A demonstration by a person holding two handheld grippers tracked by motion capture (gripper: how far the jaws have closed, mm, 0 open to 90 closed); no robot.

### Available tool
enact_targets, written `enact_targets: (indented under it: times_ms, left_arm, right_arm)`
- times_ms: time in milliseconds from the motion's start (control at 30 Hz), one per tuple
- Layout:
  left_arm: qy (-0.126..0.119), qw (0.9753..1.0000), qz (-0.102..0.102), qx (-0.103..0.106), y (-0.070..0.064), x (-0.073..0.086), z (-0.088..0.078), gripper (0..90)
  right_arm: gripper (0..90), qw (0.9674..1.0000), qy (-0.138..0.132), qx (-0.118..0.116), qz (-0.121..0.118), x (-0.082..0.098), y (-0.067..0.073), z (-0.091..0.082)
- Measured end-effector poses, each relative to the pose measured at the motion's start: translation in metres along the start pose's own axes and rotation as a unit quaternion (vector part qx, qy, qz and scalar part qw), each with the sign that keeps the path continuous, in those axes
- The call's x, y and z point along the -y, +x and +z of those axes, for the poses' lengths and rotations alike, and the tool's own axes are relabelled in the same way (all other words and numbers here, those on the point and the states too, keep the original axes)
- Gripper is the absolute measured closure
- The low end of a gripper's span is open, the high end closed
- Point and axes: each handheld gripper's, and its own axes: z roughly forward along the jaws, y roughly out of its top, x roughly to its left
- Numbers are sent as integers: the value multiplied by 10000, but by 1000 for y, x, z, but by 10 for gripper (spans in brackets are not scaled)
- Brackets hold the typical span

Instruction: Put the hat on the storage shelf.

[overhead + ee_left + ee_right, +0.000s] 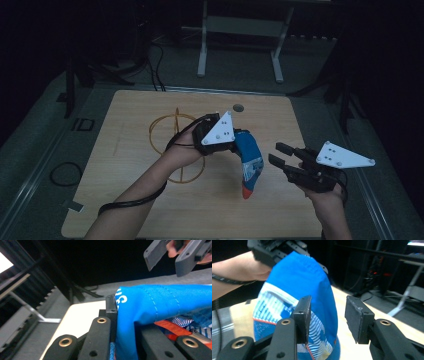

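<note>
**Sock lifted, second grip still to come**

The left tool [235, 145] is clamped on the cuff end of a blue fabric sock with white stripes and an orange toe [249, 165], which hangs above the pale wooden tabletop [130, 210]. The right tool [281, 155] waits just beside it with jaws spread wide, holding nothing. Lifting looks done; taking hold with the second tool remains. A yellow wire ring [161, 127] lies on the tabletop. The room around is dark, with a white metal frame [202, 50] behind.

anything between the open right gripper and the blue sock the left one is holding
Nothing: in the high view a bare strip of wooden table shows between the right gripper and the blue striped fabric sock, clamped in the left gripper.
</note>
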Motion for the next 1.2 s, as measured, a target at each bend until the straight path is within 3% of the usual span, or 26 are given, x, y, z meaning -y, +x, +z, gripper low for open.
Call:
enact_targets:
  times_ms: [67,167,233,367,400,467,567,633,667,833,1033,1133,1200]
  left_arm:
    - [-99,9997,82,194,0,0,-2,883]
    - [-466,9975,312,440,-2,3,-5,882]
    - [-696,9957,300,528,-1,6,-8,882]
    - [-1174,9902,-59,750,7,14,-12,882]
    - [-1379,9864,-165,876,9,16,-14,882]
    - [-1601,9820,-308,956,11,19,-16,882]
    - [-1701,9795,-431,989,11,20,-16,882]
    - [-1663,9799,-411,1025,10,20,-16,882]
    - [-1699,9783,-410,1111,9,20,-15,883]
    - [-1689,9771,-390,1232,6,19,-14,883]
    - [-1749,9746,-387,1348,6,19,-13,882]
    - [-1751,9746,-413,1333,6,19,-12,882]
    - [-1740,9747,-433,1332,5,19,-12,882]
  right_arm:
    - [542,9999,34,-113,-26,3,0,0]
    - [538,9996,33,-246,-102,5,3,0]
    - [546,9994,9,-261,-205,6,7,-3]
    - [550,9990,-4,-308,-331,10,17,-6]
    - [547,9988,15,-347,-341,11,19,-6]
    - [513,9984,58,-400,-391,14,25,-4]
    - [485,9984,77,-393,-411,19,31,-1]
    - [465,9983,134,-343,-447,21,34,2]
    - [465,9982,164,-335,-473,22,34,4]
    - [466,9985,188,-284,-434,22,31,13]
    - [571,9978,134,-369,-527,19,31,17]
    - [607,9975,146,-415,-547,17,32,19]
    - [704,9975,168,-430,-534,16,32,21]
